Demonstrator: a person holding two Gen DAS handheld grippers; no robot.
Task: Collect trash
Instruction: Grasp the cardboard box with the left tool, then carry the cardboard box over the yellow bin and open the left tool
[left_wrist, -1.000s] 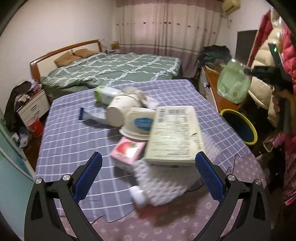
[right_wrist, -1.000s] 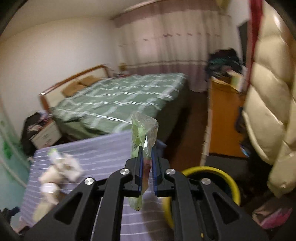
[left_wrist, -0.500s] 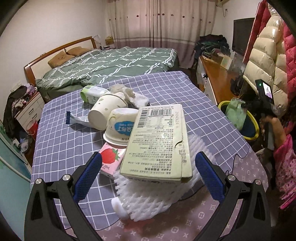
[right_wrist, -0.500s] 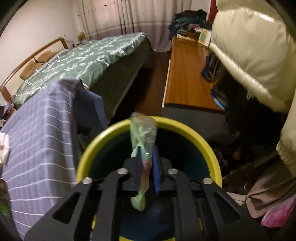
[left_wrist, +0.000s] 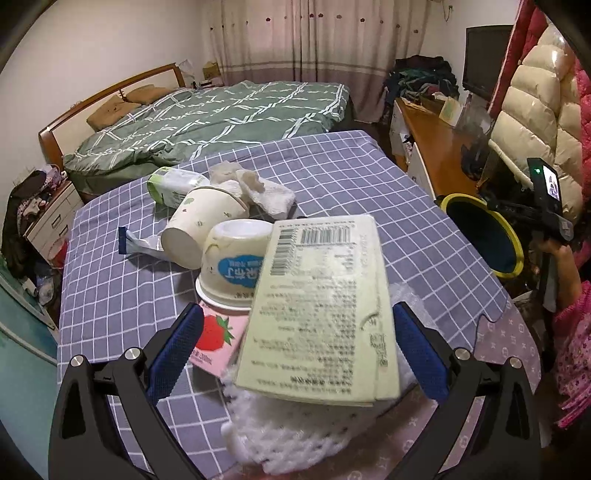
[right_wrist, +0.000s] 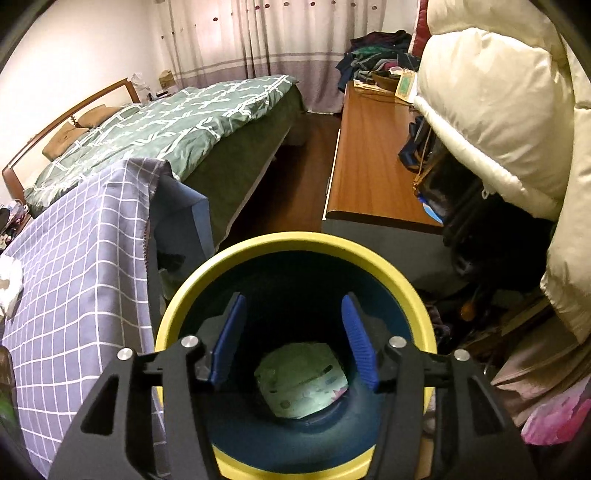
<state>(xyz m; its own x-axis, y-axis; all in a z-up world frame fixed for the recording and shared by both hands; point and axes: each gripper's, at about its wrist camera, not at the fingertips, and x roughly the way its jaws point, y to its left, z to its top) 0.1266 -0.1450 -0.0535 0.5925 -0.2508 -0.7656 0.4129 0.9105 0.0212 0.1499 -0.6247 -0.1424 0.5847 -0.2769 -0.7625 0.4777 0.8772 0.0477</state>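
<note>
My right gripper (right_wrist: 293, 299) hangs over the mouth of the yellow-rimmed blue bin (right_wrist: 295, 243). Its jaws are opening with nothing between them. A green plastic bag (right_wrist: 303, 380) lies at the bin's bottom. My left gripper (left_wrist: 295, 312) is open wide over the trash pile on the checked tablecloth (left_wrist: 110, 295). A pale cardboard box (left_wrist: 321, 314) sits between its fingers, untouched, resting on white foam netting (left_wrist: 295, 432). Around it are a pink strawberry carton (left_wrist: 218, 339), a white tub (left_wrist: 229, 273), a paper cup (left_wrist: 195, 229), a green-white bottle (left_wrist: 173, 184) and tissues (left_wrist: 258, 192).
The bin (left_wrist: 513, 236) stands on the floor off the table's right edge, with a person's hand (left_wrist: 554, 251) beside it. A wooden bench (right_wrist: 369, 155), hanging puffy coats (right_wrist: 498, 110) and a green bed (right_wrist: 166, 122) surround it. A blue-edged wrapper (left_wrist: 133, 243) lies left of the cup.
The right gripper came down over the bin with the green bag and opened; the bag now lies inside. The left gripper moved closer over the box.
</note>
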